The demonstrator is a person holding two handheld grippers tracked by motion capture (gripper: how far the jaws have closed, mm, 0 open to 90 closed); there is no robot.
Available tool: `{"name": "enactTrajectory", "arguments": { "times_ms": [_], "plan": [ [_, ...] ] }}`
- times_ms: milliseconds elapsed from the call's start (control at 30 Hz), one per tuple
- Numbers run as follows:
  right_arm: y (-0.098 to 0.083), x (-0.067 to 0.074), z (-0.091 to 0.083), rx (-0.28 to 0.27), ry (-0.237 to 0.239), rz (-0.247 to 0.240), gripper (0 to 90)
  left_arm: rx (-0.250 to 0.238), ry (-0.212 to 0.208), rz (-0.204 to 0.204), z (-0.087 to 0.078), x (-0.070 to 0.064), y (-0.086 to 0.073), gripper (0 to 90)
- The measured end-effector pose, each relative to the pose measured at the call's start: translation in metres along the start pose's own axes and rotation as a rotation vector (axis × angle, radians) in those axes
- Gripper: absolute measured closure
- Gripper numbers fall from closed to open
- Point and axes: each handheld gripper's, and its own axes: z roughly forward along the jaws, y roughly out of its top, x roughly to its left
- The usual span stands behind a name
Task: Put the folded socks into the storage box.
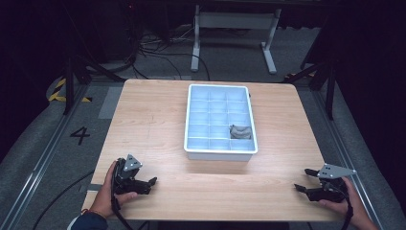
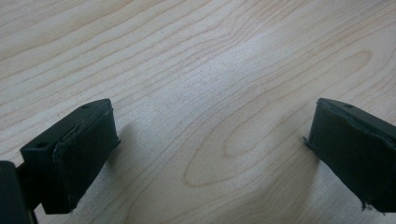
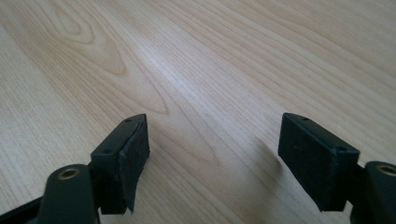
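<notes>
A white tray with several compartments stands in the middle of the wooden table. A crumpled grey item lies in one compartment on the tray's right side, near the front. My left gripper rests low at the table's front left corner, held in a hand; its jaws stand wide apart over bare wood in the left gripper view. My right gripper sits at the front right corner, pointing left. It is open, with nothing between its jaws in the right gripper view.
The other tray compartments look empty. Beyond the table's far edge stand a white table frame and loose cables on the grey floor. Dark stands flank the table on both sides.
</notes>
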Motion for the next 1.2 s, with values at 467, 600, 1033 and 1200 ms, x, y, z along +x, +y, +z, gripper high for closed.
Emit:
{"name": "enactTrajectory", "arguments": {
  "times_ms": [467,600,1033,1200],
  "plan": [
    [-0.0066,-0.0004,0.0009,-0.042,0.006,0.053,25.2,0.0,0.004,0.009,0.0,0.0007,0.0002,1.6],
    [-0.0067,-0.0005,0.0009,-0.041,0.005,0.053,25.2,-0.001,0.004,0.009,0.0,0.0007,0.0002,1.6],
    [-0.0077,-0.0009,-0.0002,-0.043,0.0,0.065,25.9,0.003,0.004,-0.007,0.0003,0.0001,0.0002,1.2],
    [-0.0077,-0.0009,-0.0002,-0.043,0.0,0.065,25.8,0.001,0.003,-0.006,0.0003,0.0001,0.0001,1.2]
  ]
}}
